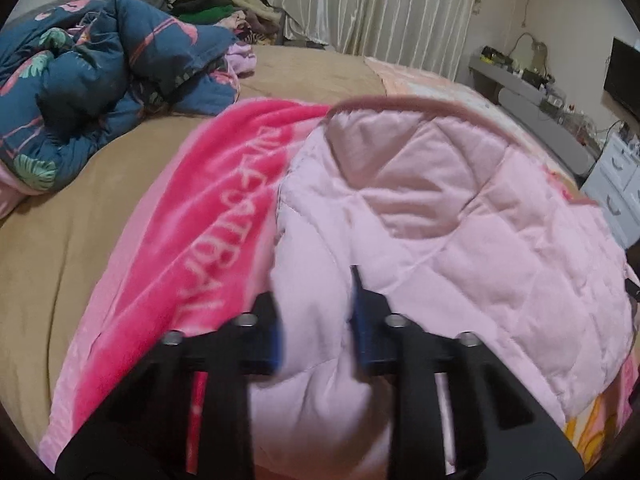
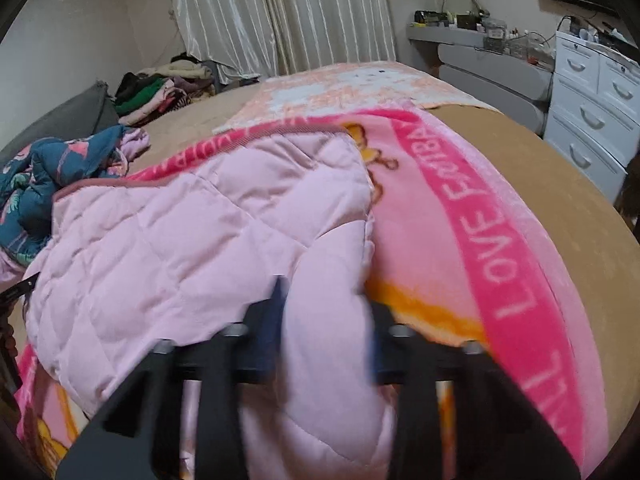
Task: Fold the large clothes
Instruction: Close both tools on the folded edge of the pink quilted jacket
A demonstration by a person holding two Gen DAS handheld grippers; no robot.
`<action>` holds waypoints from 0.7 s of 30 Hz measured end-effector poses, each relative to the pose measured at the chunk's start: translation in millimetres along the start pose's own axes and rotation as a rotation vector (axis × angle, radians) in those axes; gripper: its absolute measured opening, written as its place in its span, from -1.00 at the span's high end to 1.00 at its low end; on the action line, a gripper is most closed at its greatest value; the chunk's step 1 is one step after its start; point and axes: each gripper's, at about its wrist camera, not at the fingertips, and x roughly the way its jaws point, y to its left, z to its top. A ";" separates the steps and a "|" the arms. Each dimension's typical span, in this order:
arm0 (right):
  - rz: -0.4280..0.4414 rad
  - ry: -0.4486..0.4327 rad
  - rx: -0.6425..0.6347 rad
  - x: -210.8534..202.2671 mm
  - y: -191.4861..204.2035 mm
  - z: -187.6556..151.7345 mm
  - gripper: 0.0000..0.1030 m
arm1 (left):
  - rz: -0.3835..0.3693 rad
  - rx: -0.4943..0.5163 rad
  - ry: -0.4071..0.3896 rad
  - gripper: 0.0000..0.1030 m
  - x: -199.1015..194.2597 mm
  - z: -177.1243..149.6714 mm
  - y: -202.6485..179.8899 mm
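Two grippers share one pale pink quilted garment [image 1: 460, 216], which lies in a loose heap on a bright pink blanket [image 1: 224, 208] spread over the tan bed [image 1: 80, 216]. Left gripper [image 1: 316, 320]: jaws set apart with a thick bunch of the quilted fabric filling the gap between them, apparently pinching it. Right gripper [image 2: 326, 320]: likewise, jaws apart around a wad of the same garment [image 2: 168, 232]. Motion blur softens both sets of fingers. Judged stage: early to middle. The garment's maroon-trimmed edge is turned over but creased, no neat rectangle has formed, and further folds and smoothing appear to remain. Behind it, a dark blue flowered quilt [image 1: 92, 80] sits crumpled, with a pile of clothes [image 1: 224, 12] near the curtain [image 1: 360, 4]; white drawers [image 2: 592, 104] stand at the side.
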 end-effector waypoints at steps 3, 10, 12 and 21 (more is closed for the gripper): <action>-0.001 -0.048 -0.005 -6.7 2.5 25.8 0.65 | 0.006 -0.009 -0.049 0.79 -7.5 21.1 -2.5; -0.066 -0.064 -0.004 22.2 8.4 64.4 0.66 | 0.068 0.009 -0.050 0.79 14.4 46.9 -10.8; -0.103 -0.025 0.004 42.9 5.2 61.6 0.66 | 0.075 -0.015 -0.022 0.79 27.7 43.0 -7.2; -0.186 0.046 -0.021 87.2 2.8 41.4 0.64 | 0.097 -0.024 0.002 0.69 51.1 31.6 -1.8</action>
